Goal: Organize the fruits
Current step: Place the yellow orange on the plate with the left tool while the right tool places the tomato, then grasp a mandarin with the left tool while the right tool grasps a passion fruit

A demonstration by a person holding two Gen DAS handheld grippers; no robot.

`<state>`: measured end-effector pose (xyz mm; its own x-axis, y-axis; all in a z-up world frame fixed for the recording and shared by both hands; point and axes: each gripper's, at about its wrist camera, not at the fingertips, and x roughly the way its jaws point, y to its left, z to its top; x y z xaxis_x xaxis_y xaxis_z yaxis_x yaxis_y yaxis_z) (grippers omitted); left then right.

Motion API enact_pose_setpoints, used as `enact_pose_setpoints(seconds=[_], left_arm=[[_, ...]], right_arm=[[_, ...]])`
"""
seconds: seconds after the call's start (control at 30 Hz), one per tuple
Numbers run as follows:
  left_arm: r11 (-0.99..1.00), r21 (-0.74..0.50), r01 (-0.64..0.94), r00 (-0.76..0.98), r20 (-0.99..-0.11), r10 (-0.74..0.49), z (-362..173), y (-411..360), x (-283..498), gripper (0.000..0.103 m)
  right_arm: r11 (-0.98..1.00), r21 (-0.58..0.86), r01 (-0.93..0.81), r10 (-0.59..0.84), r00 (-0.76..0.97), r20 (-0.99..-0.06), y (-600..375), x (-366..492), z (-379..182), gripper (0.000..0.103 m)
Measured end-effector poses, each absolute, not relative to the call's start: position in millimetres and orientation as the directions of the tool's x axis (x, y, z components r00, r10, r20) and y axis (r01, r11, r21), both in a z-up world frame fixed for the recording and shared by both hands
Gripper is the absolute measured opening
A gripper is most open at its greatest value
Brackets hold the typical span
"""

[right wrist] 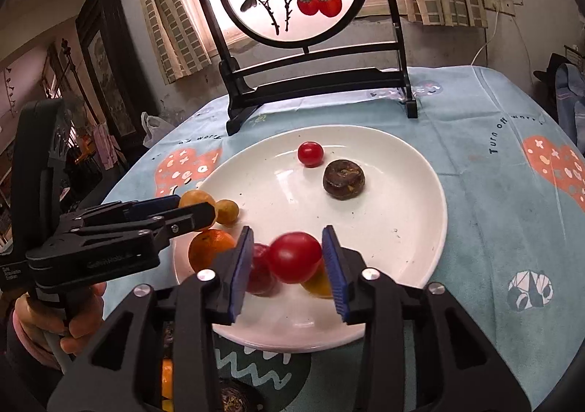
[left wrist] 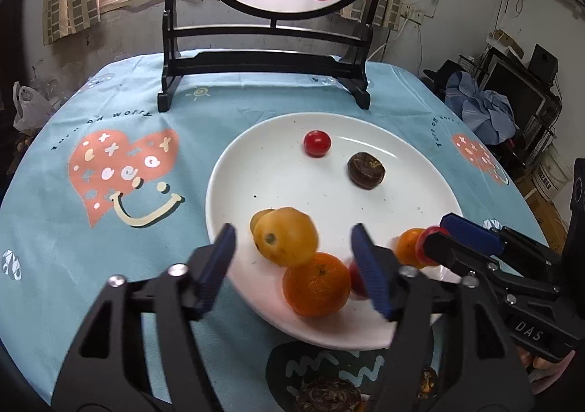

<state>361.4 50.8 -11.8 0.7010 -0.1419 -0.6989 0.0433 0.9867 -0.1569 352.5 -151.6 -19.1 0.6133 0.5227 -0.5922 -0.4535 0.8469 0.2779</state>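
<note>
The bench (left wrist: 44, 163), under a blue printed cloth, carries a dark wooden stand (left wrist: 263, 61) with a round painted screen at the far side of the white plate (left wrist: 292, 185). The plate lies mid-bench. The left claw (left wrist: 292, 265) hangs over the plate's near-left rim, its fingers spread wide with nothing between them touching both pads. The right claw (right wrist: 289, 262) sits over the plate's near edge, fingers partly spread around a large red tomato (right wrist: 295, 256); whether both pads touch it cannot be told. On the plate's near-left part lie an orange (left wrist: 316, 284) and a yellow fruit (left wrist: 287, 236), touching. A dark brown wrinkled fruit (left wrist: 365, 170) rests toward the plate's far right. A small red tomato (left wrist: 317, 143) sits at the plate's far side, near the brown fruit.
</note>
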Motion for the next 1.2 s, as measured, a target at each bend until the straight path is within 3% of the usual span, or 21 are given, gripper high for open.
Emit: enact_pose_setpoints(seconds=[0.07,0.17,0.27,0.8,1.2], left_arm=[[0.987,-0.156,0.048,0.721,-0.678,-0.142,-2.6,51.5,352.4,0.079],[0.990,-0.137,0.035,0.742,-0.660,-0.117,7.2,55.1,335.5,0.092],[0.993,-0.121,0.012,0.755,-0.649,-0.088,7.9,61.3,315.0,0.097],[0.984,-0.150,-0.097,0.688,-0.724,-0.042,-32.1,104.8,260.4,0.097],[0.988,-0.128,-0.085,0.683,-0.729,-0.036,-31.4,99.2,260.2,0.097]], right_arm=[[0.846,0.283,-0.452,0.526,0.621,-0.581,-155.1,348.4,-13.9,0.042],[0.844,0.272,-0.461,0.527,0.624,-0.577,-160.4,336.6,-7.5,0.043],[0.835,0.258,-0.486,0.534,0.603,-0.593,-162.5,320.3,-8.1,0.047],[0.778,0.243,-0.579,0.540,0.419,-0.730,-145.4,276.5,-44.6,0.049],[0.772,0.223,-0.596,0.516,0.382,-0.767,-138.0,268.9,-55.7,0.049]])
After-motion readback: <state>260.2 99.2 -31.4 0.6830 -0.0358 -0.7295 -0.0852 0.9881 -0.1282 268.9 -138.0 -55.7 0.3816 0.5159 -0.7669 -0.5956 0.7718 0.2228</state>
